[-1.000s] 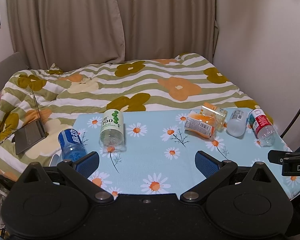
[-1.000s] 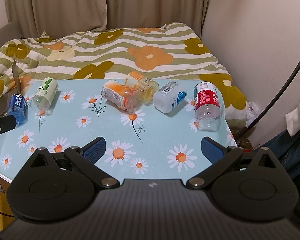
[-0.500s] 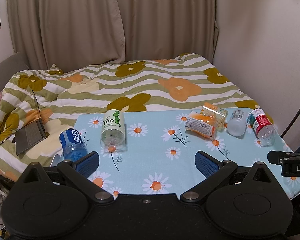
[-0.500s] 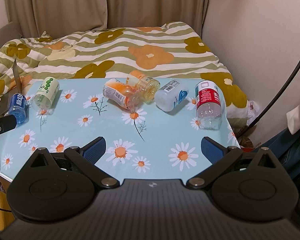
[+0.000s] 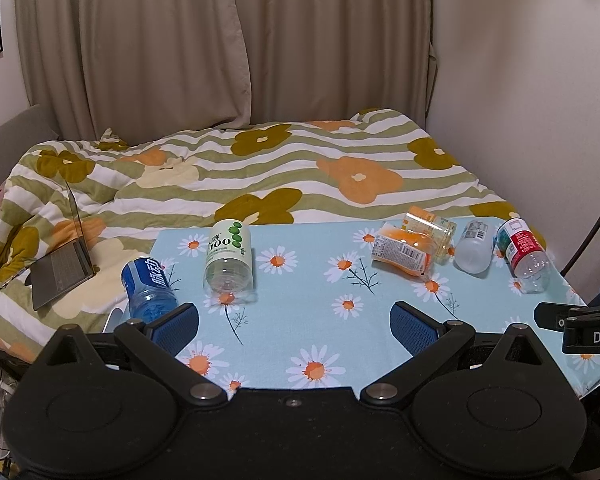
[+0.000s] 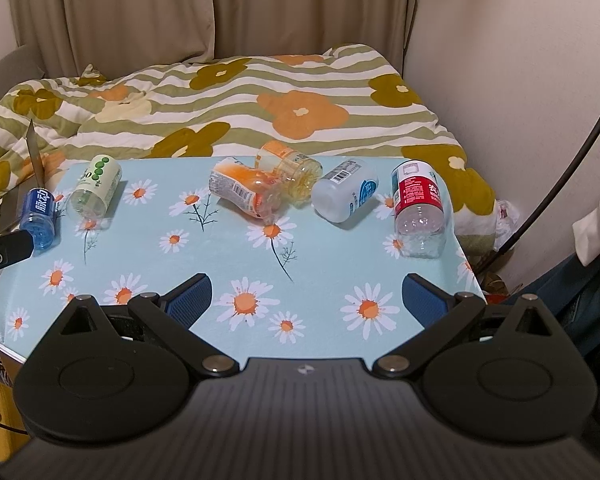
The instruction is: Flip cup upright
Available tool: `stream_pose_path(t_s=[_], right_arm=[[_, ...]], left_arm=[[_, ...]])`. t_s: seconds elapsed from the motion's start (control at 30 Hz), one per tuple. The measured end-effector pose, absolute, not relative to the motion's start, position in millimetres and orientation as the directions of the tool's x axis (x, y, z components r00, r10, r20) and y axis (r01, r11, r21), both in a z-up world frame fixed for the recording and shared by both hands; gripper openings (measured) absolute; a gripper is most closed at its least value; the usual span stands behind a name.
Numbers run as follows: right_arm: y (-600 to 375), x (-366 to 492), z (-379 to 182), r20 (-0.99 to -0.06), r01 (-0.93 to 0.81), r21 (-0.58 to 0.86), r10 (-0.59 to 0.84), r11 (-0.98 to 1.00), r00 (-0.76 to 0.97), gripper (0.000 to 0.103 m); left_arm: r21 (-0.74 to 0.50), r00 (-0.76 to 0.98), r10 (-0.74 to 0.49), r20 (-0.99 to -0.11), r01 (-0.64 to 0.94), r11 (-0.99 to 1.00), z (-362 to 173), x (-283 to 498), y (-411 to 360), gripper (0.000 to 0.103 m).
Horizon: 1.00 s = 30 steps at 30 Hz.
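Observation:
Several cut-bottle cups lie on their sides on the daisy-print table (image 5: 300,312). From the left: a blue cup (image 5: 148,288) at the table's left edge, a green-dotted white cup (image 5: 229,258), an orange cup (image 5: 402,252) against a yellow cup (image 5: 432,228), a white cup (image 5: 476,246) and a red cup (image 5: 524,252). My left gripper (image 5: 294,324) is open and empty, short of the blue and green cups. My right gripper (image 6: 306,300) is open and empty, short of the red cup (image 6: 418,208) and white cup (image 6: 346,192).
A bed with a striped floral quilt (image 5: 260,168) lies beyond the table. An open laptop (image 5: 62,256) rests on it at the left. A wall and a black cable (image 6: 556,184) stand to the right. The table (image 6: 300,264) has bare cloth near both grippers.
Both views have shifted slightly; the cups sit a touch lower and closer in the right wrist view. No cup has moved and both grippers stay open.

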State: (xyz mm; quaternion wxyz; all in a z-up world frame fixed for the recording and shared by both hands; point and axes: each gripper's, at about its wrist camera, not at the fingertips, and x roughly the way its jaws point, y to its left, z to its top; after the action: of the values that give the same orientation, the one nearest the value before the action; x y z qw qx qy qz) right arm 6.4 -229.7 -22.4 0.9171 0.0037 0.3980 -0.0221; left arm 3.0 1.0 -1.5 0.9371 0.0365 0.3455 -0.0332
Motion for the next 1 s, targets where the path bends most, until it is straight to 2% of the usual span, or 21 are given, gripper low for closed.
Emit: stream_pose_path(t_s=[0.6, 1.0], right_arm=[[-221, 4, -18, -0.724, 0.050, -0.011, -0.042, 0.999, 0.688, 0.103], [-224, 21, -10, -0.742, 0.149, 0.046, -0.066, 0.988, 0.667, 0.103]], left_arm=[[0.047, 0.767, -0.044, -0.640, 0.096, 0.994, 5, -1, 13, 0.103], [0.059, 0.722, -0.077, -0.688, 0.161, 0.985, 6, 18, 28, 0.103]])
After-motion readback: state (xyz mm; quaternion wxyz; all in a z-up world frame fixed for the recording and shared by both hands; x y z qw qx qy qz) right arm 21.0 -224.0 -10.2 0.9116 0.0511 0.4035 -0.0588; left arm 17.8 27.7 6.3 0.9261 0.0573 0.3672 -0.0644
